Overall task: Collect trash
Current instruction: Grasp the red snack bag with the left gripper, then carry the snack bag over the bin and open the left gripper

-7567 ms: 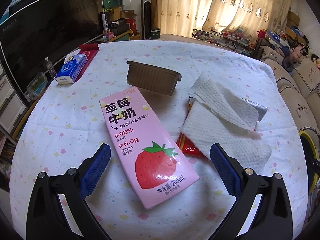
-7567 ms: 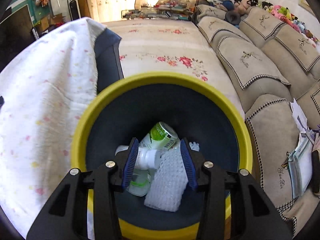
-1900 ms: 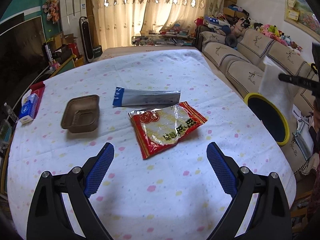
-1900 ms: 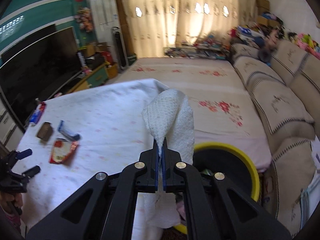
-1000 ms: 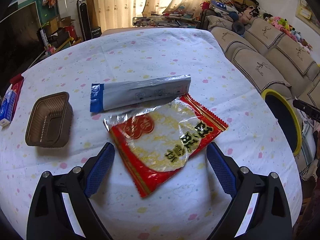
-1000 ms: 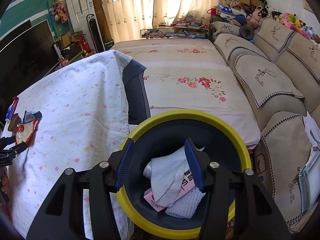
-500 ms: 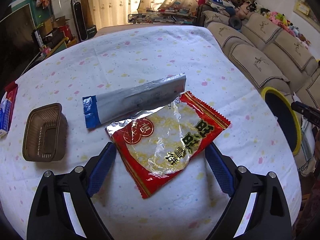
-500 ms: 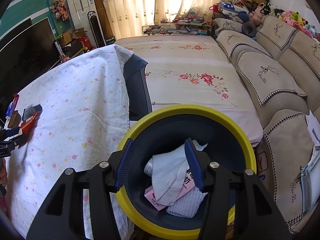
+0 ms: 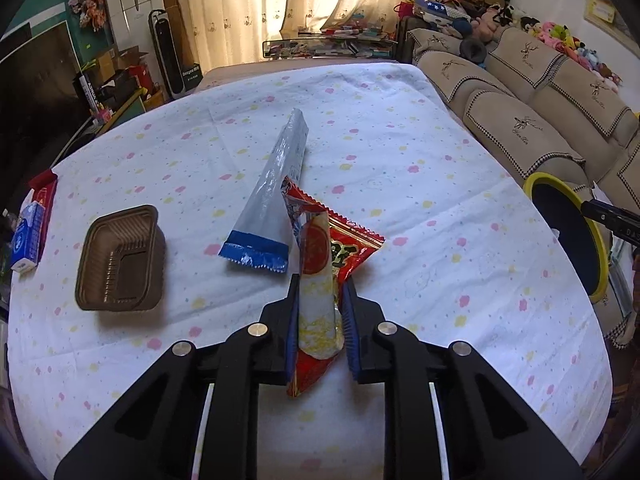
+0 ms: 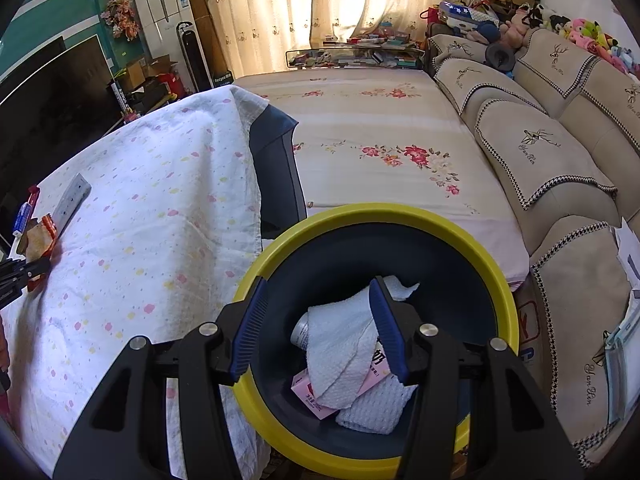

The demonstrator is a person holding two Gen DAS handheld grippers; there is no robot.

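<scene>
Left wrist view: well off to the left of the left gripper (image 9: 320, 312) lay a blue-and-white tissue pack (image 9: 25, 240), then a brown ribbed plastic tray (image 9: 120, 258), both untouched on the spotted white tablecloth (image 9: 420, 152). Just ahead and left of the fingertips lay a long silver wrapper with a blue end (image 9: 272, 196), its upper part touching the red crinkly snack packet (image 9: 320, 280). The jaws had just been closing and now stood narrow, pinching that packet, folded into a ridge between the pads. The film looked slippery and only part of it was caught, so it could slide free on the lift, or drag the silver wrapper along and off the table. Far right, the yellow-rimmed dark bin (image 9: 576, 236) stood beyond the table edge; a loose packet might miss it. Right wrist view: the right gripper (image 10: 320, 328) hung half open and empty over the bin, above a white paper towel (image 10: 340, 352), and could block the drop.
</scene>
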